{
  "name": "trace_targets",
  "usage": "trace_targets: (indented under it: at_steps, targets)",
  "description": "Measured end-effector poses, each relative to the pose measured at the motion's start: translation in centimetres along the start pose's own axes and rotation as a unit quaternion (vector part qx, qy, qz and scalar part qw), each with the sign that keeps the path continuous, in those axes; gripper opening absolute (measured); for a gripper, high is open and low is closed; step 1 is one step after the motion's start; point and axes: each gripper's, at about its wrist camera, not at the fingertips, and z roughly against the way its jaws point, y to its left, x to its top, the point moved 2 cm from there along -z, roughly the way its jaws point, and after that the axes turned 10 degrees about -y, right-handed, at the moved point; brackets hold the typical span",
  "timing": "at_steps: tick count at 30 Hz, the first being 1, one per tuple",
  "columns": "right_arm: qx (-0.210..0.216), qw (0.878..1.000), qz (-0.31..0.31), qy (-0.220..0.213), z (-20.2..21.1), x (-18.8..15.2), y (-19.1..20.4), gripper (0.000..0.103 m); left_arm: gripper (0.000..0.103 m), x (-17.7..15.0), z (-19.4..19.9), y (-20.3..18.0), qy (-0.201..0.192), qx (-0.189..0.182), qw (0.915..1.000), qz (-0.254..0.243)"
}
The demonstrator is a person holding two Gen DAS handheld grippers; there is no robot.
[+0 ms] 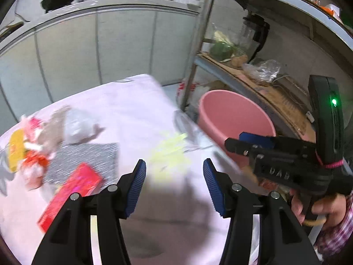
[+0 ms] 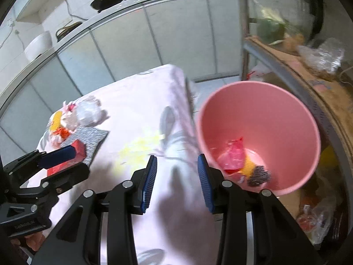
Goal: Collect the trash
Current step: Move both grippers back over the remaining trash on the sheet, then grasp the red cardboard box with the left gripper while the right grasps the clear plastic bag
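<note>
A pink bin (image 2: 260, 114) stands right of the white-clothed table (image 2: 136, 101) and holds red, yellow and dark wrappers (image 2: 240, 163). It also shows in the left wrist view (image 1: 231, 114). My right gripper (image 2: 177, 176) is open and empty above the table's right edge, beside the bin. My left gripper (image 1: 174, 178) is open and empty above the cloth. A red box (image 1: 70, 192), a grey glittery sheet (image 1: 88, 161) and crumpled wrappers (image 1: 33, 145) lie at the table's left. The right gripper's body (image 1: 253, 145) shows over the bin's near rim in the left wrist view.
A metal shelf rack (image 1: 253, 75) with cardboard, plastic bags and vegetables stands behind the bin. White cabinets (image 1: 99, 44) with woks on the counter run along the back. Bagged trash (image 2: 315, 220) lies on the floor at the right.
</note>
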Motion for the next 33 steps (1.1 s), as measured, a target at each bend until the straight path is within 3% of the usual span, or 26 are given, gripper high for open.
trace_targets:
  at_steps: [5, 8, 13, 28, 33]
  targets:
    - [0.028, 0.999, 0.013, 0.011, -1.1, -0.3, 3.0, 0.04, 0.053, -1.7, 2.8, 4.3, 0.003, 0.03, 0.9995, 0.006]
    - [0.042, 0.999, 0.02, 0.017, -1.7, -0.6, 4.6, 0.045, 0.054, -2.4, 3.9, 6.5, 0.004, 0.047, 0.9989, 0.008]
    - [0.062, 0.997, 0.038, 0.029, -2.5, -1.1, 6.8, 0.046, 0.056, -3.4, 4.8, 9.9, 0.017, 0.065, 0.9976, -0.013]
    - [0.105, 0.991, 0.067, 0.055, -4.9, -0.8, 10.2, 0.046, 0.056, -5.4, 1.1, 13.0, 0.096, 0.022, 0.9932, -0.063]
    - [0.117, 0.988, 0.086, 0.052, -5.9, 0.5, 11.9, 0.047, 0.054, -5.8, 1.4, 13.0, 0.074, 0.01, 0.9946, -0.072]
